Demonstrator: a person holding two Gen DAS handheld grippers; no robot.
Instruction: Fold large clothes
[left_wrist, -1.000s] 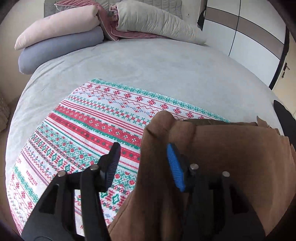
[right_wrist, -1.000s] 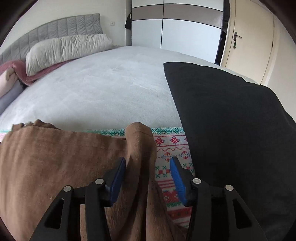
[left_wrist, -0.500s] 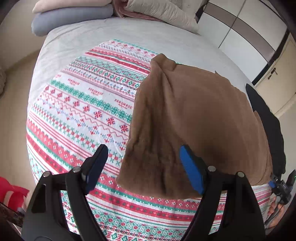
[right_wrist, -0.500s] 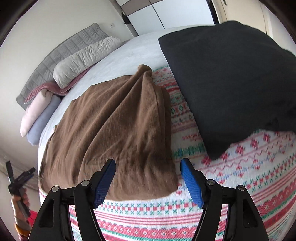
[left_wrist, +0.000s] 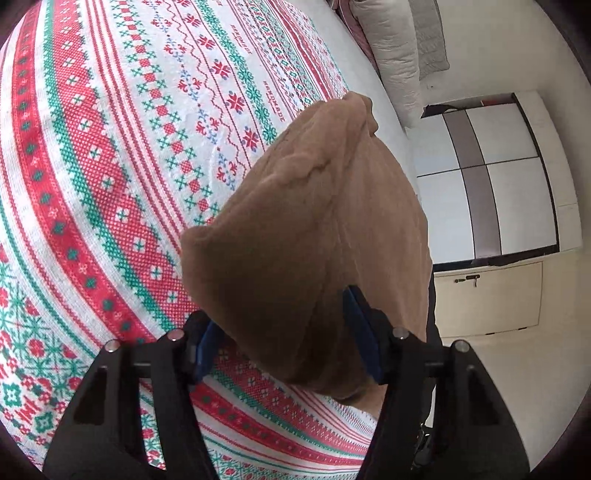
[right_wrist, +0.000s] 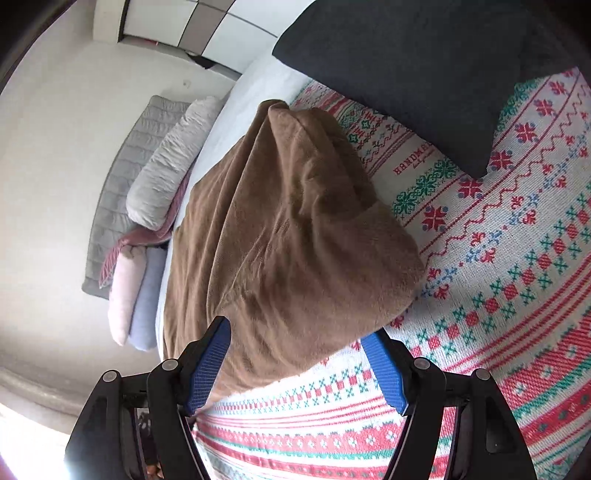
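A brown fleece garment lies folded on a red, green and white patterned blanket on the bed. My left gripper is open, its blue-padded fingers either side of the garment's near left corner. In the right wrist view the same garment runs from the near edge toward the pillows. My right gripper is open, its fingers straddling the garment's near right corner just above the patterned blanket. Neither gripper pinches the cloth.
A black garment lies on the blanket to the right of the brown one. Pillows and rolled bedding sit at the grey headboard. A wardrobe and a door stand beyond the bed.
Both grippers let go of the garment's far corners, pulled back to its near edge and rolled their views sideways. They now straddle the near corners, open.
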